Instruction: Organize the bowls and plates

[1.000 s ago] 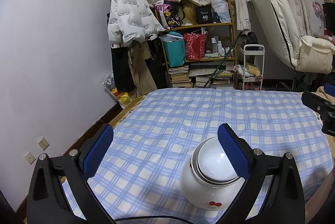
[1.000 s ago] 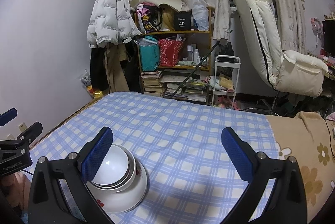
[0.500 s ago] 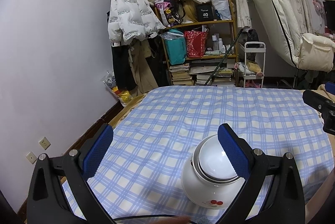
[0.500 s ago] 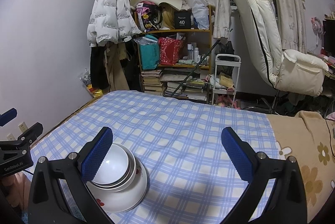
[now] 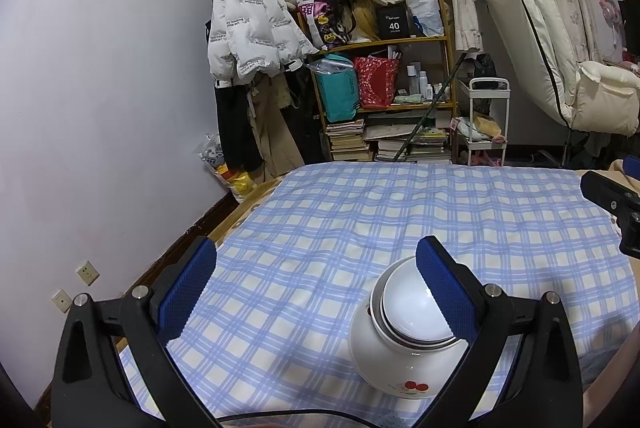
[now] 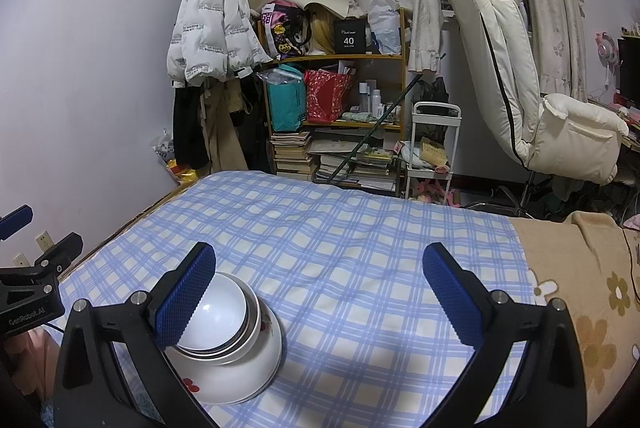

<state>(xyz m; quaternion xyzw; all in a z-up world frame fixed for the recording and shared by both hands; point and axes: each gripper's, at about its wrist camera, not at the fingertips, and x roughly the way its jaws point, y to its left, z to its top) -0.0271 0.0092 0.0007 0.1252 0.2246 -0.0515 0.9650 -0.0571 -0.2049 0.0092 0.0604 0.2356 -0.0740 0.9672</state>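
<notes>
A stack of white bowls (image 5: 412, 332) is seen on the blue checked cloth (image 5: 360, 211), and both the left gripper (image 5: 316, 276) and the right gripper (image 6: 320, 278) are held wide apart with nothing between their blue pads. In the left wrist view the stack lies by the right pad and a red cherry mark (image 5: 414, 385) is shown on the lowest bowl. In the right wrist view the stack lies by the left pad, and a beige flowered blanket (image 6: 592, 308) is visible beside the cloth.
</notes>
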